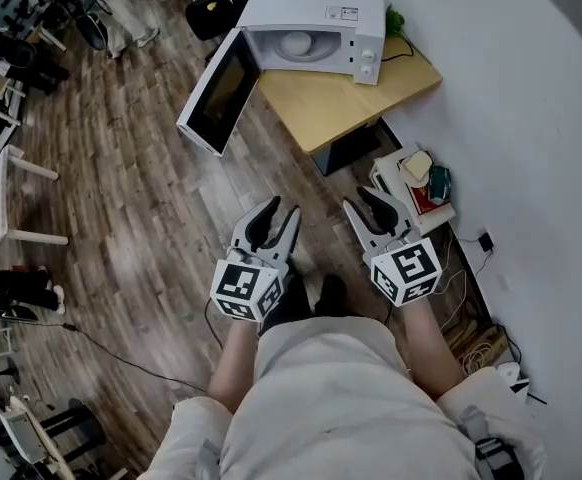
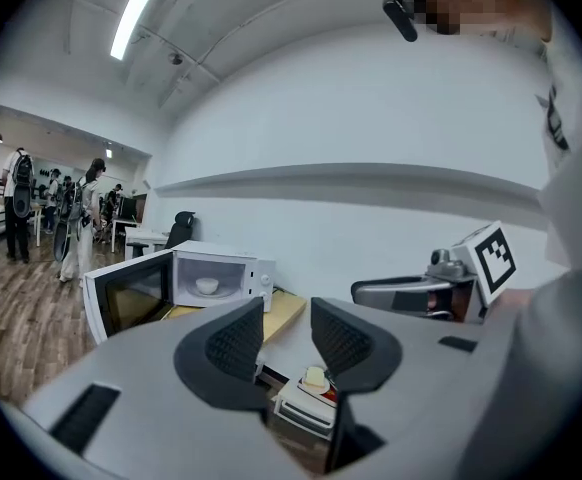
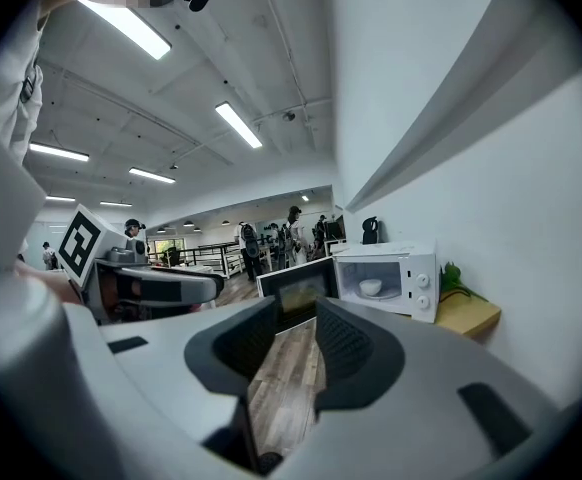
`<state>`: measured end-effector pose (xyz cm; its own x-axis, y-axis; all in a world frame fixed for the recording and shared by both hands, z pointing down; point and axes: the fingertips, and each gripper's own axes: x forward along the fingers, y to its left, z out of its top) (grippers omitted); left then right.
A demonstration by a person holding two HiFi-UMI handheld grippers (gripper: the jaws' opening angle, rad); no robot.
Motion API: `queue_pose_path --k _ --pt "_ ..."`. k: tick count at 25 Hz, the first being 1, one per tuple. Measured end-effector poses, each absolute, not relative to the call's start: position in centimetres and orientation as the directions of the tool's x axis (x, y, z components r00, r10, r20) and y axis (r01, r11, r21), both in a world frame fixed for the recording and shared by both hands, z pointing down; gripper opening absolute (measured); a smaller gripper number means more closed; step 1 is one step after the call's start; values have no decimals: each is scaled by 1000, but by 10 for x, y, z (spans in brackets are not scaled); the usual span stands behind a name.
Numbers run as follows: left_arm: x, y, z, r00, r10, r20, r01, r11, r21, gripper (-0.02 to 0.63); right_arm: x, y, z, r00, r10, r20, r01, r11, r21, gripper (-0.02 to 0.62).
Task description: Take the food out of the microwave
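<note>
A white microwave (image 1: pixel 316 23) stands on a wooden table (image 1: pixel 341 103) against the wall, its door (image 1: pixel 216 93) swung wide open to the left. Inside sits a white bowl of food (image 1: pixel 297 44), also visible as the bowl (image 2: pixel 207 286) in the left gripper view and the bowl (image 3: pixel 370 288) in the right gripper view. My left gripper (image 1: pixel 281 213) and right gripper (image 1: pixel 364 203) are held side by side near the person's waist, well short of the microwave. Both are open, with nothing between the jaws of the left gripper (image 2: pixel 288 313) or the right gripper (image 3: pixel 296 318).
A low stack of books and small items (image 1: pixel 416 183) sits on the floor by the wall, just beyond my right gripper. A green plant (image 1: pixel 396 20) is behind the microwave. Cables and a socket (image 1: pixel 486 240) run along the right wall. People (image 2: pixel 76 218) stand far off.
</note>
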<state>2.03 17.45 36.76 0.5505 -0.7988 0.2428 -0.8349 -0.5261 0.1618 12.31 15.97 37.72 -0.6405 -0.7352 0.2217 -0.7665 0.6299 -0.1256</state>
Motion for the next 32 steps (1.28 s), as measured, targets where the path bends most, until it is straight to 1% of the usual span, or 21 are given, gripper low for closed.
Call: queue_pose_path --k 3,6,17,22,32 --pt "19 169 370 560 -791 247 -828 -539 153 156 119 154 380 -642 -734 221 -766 628 -137 185" --pt "15 162 371 564 -788 248 -826 -542 156 176 114 149 381 -645 -730 227 -763 630 -141 213" --pt "-16 125 373 572 -784 242 -820 -549 160 186 86 114 381 -633 -732 251 -771 625 -120 219" --pt "-26 96 372 588 -766 258 -806 -582 109 186 72 85 378 -625 -740 248 -778 617 -121 218" --pt "-56 31 371 623 -738 260 -777 -621 100 186 37 20 375 -602 -754 262 -793 602 -93 218"
